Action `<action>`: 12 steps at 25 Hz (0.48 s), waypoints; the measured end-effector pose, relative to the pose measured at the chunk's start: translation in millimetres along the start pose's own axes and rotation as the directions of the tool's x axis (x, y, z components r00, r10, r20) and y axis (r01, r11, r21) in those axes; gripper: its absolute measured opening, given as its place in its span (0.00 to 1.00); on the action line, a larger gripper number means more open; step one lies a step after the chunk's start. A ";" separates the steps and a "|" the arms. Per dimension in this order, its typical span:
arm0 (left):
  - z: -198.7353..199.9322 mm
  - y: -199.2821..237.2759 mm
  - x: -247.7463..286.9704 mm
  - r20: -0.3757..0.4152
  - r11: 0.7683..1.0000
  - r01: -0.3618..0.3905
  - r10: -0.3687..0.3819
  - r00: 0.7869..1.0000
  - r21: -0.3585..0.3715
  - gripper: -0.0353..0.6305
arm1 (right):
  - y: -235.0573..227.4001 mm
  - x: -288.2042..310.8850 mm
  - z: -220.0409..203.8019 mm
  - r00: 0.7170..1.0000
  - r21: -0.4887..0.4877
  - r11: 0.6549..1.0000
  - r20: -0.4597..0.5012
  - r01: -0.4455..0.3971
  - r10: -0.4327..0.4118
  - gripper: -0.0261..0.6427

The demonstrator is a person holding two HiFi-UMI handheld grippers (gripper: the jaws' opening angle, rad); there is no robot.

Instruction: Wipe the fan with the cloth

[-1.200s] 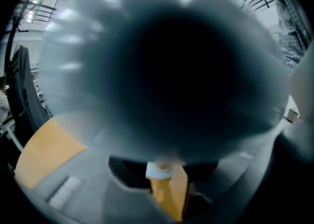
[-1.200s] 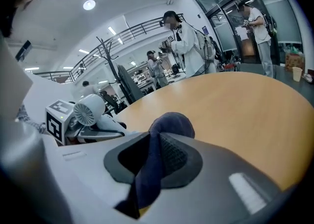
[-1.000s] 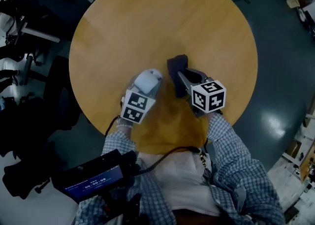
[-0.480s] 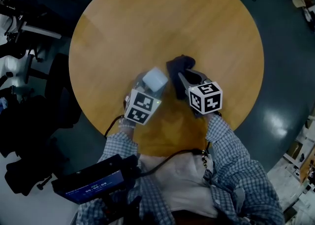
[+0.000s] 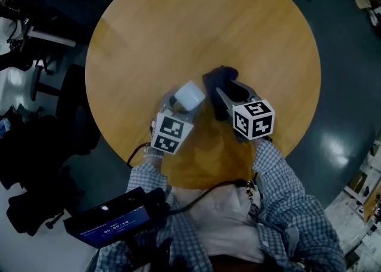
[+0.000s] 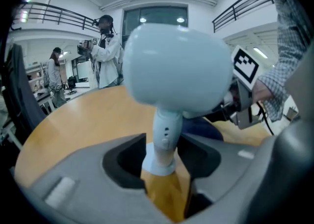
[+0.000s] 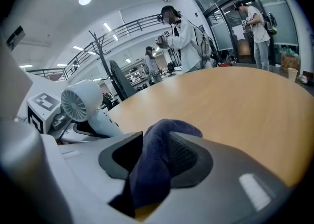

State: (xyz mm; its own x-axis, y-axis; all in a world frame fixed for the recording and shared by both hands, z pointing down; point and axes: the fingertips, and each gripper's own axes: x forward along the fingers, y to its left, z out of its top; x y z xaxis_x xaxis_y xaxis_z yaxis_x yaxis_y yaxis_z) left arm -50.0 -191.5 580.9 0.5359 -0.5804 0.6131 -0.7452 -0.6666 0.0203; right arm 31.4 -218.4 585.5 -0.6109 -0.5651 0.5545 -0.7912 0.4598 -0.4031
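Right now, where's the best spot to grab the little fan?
By its slim handle, under the fat round head, from the side where the left tool sits. The fan stands head-up, and that tool's opening jaws have the handle between them.

Small timer digits, seemingly 00:00:10, on the dark screen [image 5: 113, 224]

The head view looks steeply down from above onto the round table [image 5: 178, 27]. Each gripper view sits low and very near its own jaws, looking forward across the table. All three views share the fan [image 6: 176, 71]; the left gripper view is nearest to it
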 end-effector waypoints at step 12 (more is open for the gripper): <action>1.2 -5.9 -59.2 0.098 0.993 -0.091 0.099 0.990 -0.078 0.16 | 8.6 -64.6 19.0 0.992 0.023 0.999 0.125 0.027 -0.030 0.20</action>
State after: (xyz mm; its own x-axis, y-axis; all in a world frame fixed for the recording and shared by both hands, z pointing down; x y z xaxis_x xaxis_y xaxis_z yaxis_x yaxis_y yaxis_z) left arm -76.9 -153.8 543.5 0.4959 -0.6865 0.5317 -0.8198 -0.5720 0.0261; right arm 63.5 -191.0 532.4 -0.5858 -0.6596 0.4708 -0.8078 0.4287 -0.4045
